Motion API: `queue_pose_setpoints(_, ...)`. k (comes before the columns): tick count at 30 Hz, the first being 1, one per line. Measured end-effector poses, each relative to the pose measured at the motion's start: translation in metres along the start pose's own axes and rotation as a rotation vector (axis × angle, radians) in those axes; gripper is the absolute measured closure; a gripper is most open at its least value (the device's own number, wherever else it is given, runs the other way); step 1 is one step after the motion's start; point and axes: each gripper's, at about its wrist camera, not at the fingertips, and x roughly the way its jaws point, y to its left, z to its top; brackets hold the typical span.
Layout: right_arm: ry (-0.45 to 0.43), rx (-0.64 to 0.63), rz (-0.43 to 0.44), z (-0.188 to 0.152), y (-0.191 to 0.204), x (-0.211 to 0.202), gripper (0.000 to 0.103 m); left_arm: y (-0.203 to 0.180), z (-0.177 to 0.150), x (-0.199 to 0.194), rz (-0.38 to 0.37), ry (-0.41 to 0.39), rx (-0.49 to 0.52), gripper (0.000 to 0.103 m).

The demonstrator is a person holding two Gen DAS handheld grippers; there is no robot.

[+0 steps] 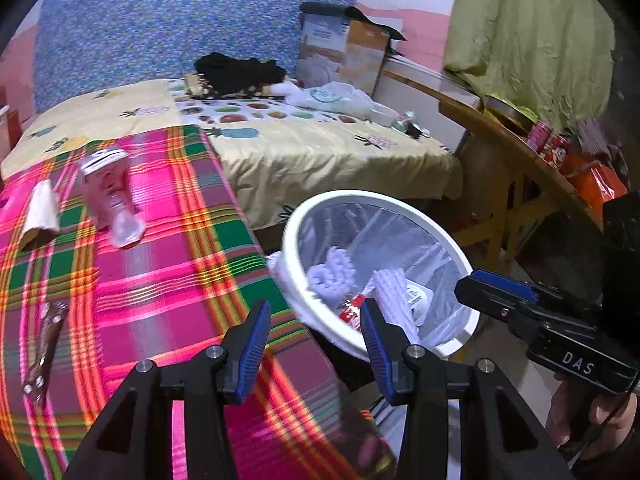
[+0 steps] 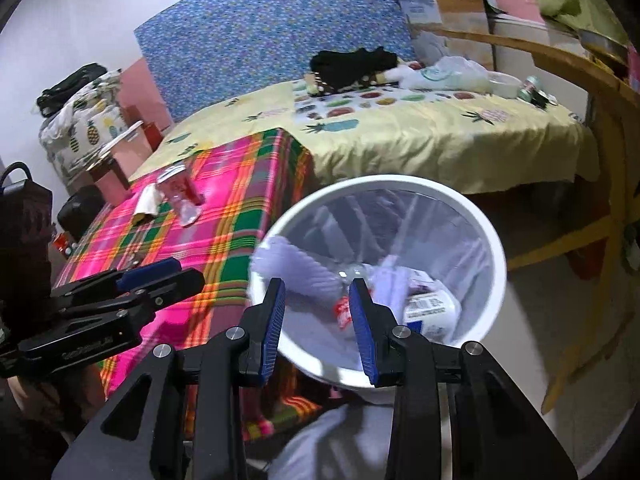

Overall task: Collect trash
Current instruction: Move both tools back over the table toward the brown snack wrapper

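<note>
My left gripper (image 1: 314, 320) hangs open and empty above the edge of the pink plaid table (image 1: 168, 280), right beside the white bin (image 1: 384, 200). My right gripper (image 2: 318, 304) is open too, with nothing between its fingers, over the near rim of the bin (image 2: 400, 182). Inside its clear liner lie white crumpled paper (image 1: 332, 276), a red-and-white wrapper (image 2: 342, 312) and a labelled packet (image 2: 430, 306). On the table lie a plastic bottle (image 1: 112, 196) with a pink label, a paper scrap (image 1: 40, 208) and a brown wrapper (image 1: 44, 352). Each wrist view shows the other gripper at its side edge.
A bed with a yellow pineapple sheet (image 1: 300, 148) stands behind the table, with black clothes (image 1: 240, 72) and a plastic bag (image 1: 336, 98) on it. A wooden table (image 1: 520, 152) with cans runs along the right. A cardboard box (image 1: 340, 48) stands at the back.
</note>
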Motion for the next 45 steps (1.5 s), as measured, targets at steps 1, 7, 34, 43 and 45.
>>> queue_pose_setpoints(1, -0.002, -0.007, 0.007, 0.0, 0.003, 0.0, 0.069, 0.002, -0.001, -0.002, 0.006, -0.001, -0.004, 0.057)
queue_pose_setpoints(7, -0.013, -0.032, 0.032, 0.0, 0.017, -0.001, 0.068, 0.015, -0.009, -0.02, 0.04, -0.022, -0.023, 0.057)
queue_pose_setpoints(34, 0.0, -0.133, 0.167, -0.008, 0.073, 0.009, 0.066, 0.072, -0.046, -0.075, 0.244, -0.078, -0.112, 0.057)
queue_pose_setpoints(43, 0.007, -0.18, 0.207, -0.003, 0.09, 0.013, 0.066, 0.105, -0.052, -0.089, 0.291, -0.081, -0.173, 0.057)
queue_pose_setpoints(45, 0.002, -0.189, 0.214, -0.001, 0.094, 0.015, 0.066, 0.111, -0.052, -0.091, 0.302, -0.082, -0.181, 0.057)
